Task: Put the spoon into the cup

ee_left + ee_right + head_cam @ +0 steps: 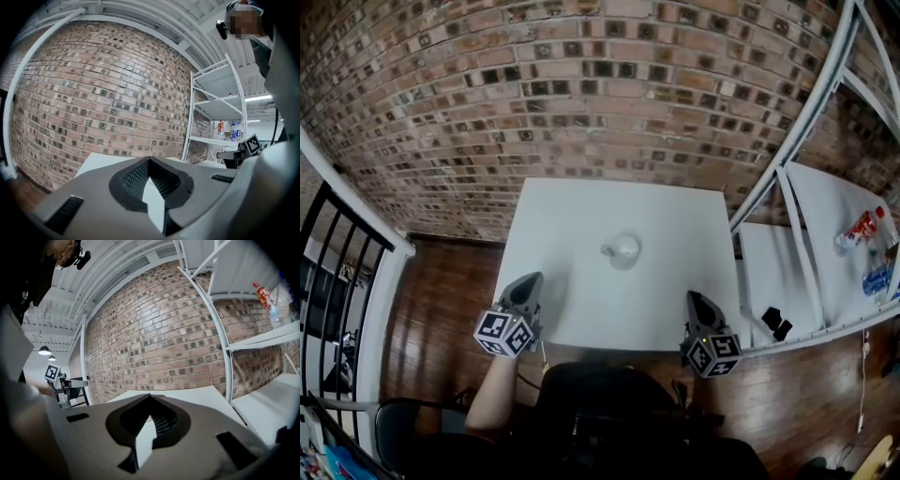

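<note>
- Table [572,225]: white, square, centre of the head view, set against a brick wall [581,84]; wooden floor [441,300] around it.
- Cup [623,249]: pale, small, upright near the table's middle, just above frame centre, well apart from both grippers.
- Spoon: too small to make out in any view.
- Left gripper [532,281]: lower left, at the table's near edge. In its own view [149,161] the jaw tips meet, with nothing between them.
- Right gripper [694,300]: lower right, at the near edge. In its own view [150,397] the tips are likewise together and empty.
- Shelf rack [825,234]: white, right edge of the frame, bearing bottles [861,228].
</note>
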